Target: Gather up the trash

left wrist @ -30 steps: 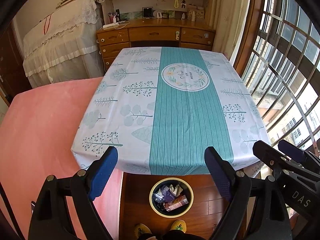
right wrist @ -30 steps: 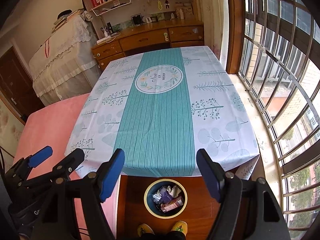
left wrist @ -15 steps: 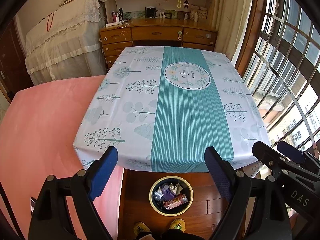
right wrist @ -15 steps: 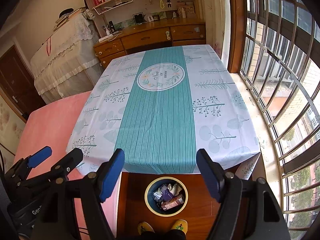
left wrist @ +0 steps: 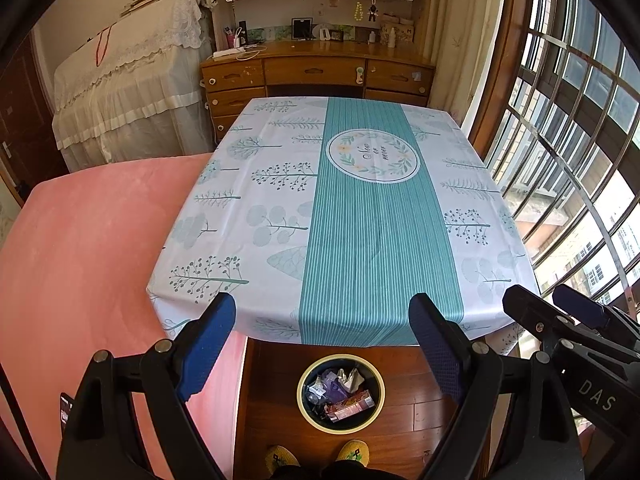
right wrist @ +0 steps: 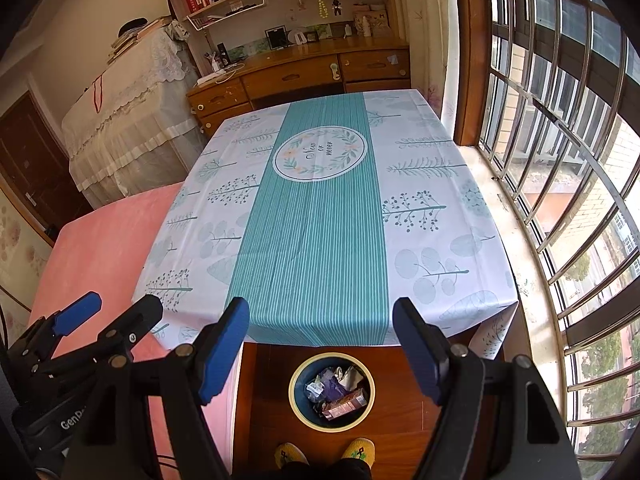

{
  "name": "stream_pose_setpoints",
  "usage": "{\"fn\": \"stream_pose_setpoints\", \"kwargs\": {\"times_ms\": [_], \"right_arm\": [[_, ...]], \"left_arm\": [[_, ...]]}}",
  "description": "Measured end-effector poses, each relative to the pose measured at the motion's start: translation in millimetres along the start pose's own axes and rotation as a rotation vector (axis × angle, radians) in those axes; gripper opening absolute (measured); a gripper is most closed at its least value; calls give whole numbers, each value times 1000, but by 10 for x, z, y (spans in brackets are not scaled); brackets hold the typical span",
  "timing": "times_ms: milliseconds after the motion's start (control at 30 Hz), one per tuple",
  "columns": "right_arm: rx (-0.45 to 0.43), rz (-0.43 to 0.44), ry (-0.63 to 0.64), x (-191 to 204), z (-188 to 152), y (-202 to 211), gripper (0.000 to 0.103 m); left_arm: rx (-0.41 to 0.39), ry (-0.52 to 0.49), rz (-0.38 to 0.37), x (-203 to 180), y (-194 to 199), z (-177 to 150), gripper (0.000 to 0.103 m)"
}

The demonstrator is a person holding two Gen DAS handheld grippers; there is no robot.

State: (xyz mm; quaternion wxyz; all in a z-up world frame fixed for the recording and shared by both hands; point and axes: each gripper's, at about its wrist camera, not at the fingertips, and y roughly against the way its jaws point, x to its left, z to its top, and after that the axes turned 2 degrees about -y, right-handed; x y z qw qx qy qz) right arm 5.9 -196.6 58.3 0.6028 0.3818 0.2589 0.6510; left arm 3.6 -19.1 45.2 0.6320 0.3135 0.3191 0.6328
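- Hovering above the near edge of the tabletop (left wrist: 276, 184), the left gripper (left wrist: 320, 344) and the right gripper (right wrist: 320, 344) both have their fingers spread wide with nothing between them.
- The trash (left wrist: 340, 394), wrappers and crumpled bits, lies in the bin (left wrist: 310, 416) on the wooden floor, below and between each pair of fingers, just past the person's yellow slippers (right wrist: 358, 448).
- No loose litter shows on the cloth ahead of the fingers, so the job looks about done; a further reach could close on nothing or pinch the tablecloth (right wrist: 312, 240) and drag it off the edge.
- Dropping either hand toward the bin risks a finger catching its rim and tipping it, which would spill the wrappers across the floor.
- The two grippers sit close side by side; swinging one inward could knock it against the other.
- Anything under the tabletop is hidden, so missed litter there cannot be ruled out.
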Motion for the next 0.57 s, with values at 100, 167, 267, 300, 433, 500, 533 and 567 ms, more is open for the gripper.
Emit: {"fn": "stream_pose_setpoints", "kwargs": {"times_ms": [100,167,267,300,433,500,533,567], "right_arm": [[3,2,-3,-19,-7,9,75],[6,3,-7,-31,-19,20,75],[9,5,-9,-43,-25,31,75],[10,5,-9,-42,-28,33,75],[11,5,-11,-42,-31,31,75],[14,5,-12,-53,-37,24,75],[15,5,-12,-56,-38,19,75],[14,5,-12,-57,-34,17,75]], "left_arm": [[2,-1,-1,-4,2,-2,87],[4,-3,0,-12,3,9,87],[4,-2,0,-18,6,9,87],[5,-2,1,-16,4,9,87],[7,-5,0,-32,5,3,87],[9,-7,-1,-36,5,-7,87],[9,-7,0,-37,6,-7,87],[9,-7,0,-38,6,-7,87]]}}
